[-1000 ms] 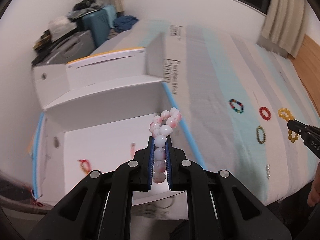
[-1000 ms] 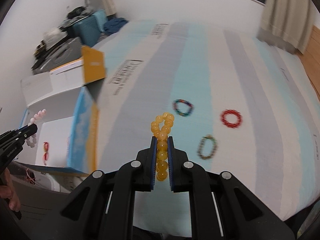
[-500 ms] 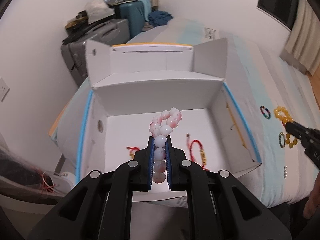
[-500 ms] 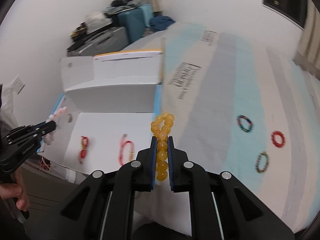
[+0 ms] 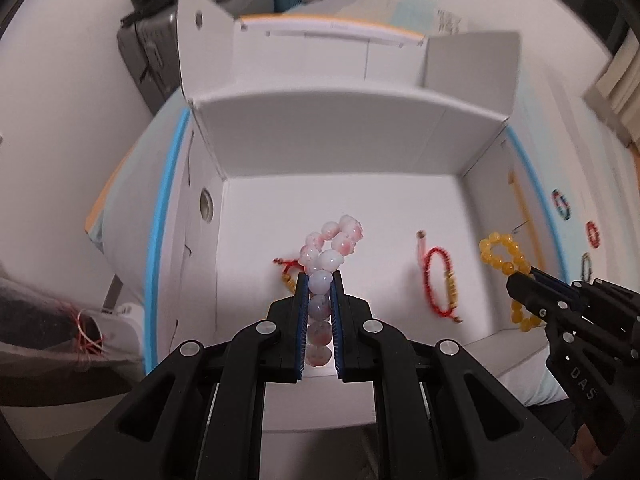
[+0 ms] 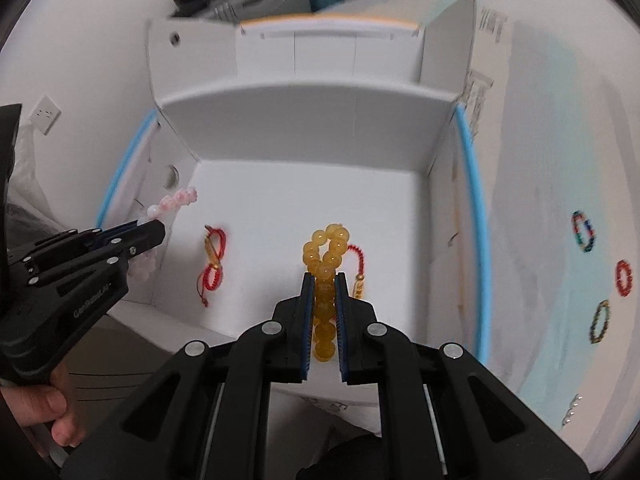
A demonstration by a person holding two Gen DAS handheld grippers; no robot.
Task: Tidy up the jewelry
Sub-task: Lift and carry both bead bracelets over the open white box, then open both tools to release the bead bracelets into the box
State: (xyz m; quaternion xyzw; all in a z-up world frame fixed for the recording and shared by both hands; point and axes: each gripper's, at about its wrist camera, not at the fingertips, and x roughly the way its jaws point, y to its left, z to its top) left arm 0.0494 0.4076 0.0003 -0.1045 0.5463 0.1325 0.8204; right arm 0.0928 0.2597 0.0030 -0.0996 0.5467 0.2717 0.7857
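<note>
both claws [image 5: 319, 284] [image 6: 323, 280] above white box [image 5: 340, 136] on bed [image 6: 540, 160].

Open box [image 6: 304, 136] sits on bed [image 6: 532, 184], at its left edge. Two cord bracelets [image 6: 212, 264] lie inside (floor of box). Three bead bracelets [image 6: 584, 232] on bed right of box, suitcases [image 6: 256, 0] behind.

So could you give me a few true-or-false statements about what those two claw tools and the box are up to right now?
1. The left gripper is clamped on a pink-and-white bead bracelet. True.
2. The right gripper is empty. False: it grips a yellow bead bracelet.
3. The white box already holds red cord bracelets. True.
4. No bracelets are left on the bed. False: three lie on the bedcover, including a red bead bracelet.
</note>
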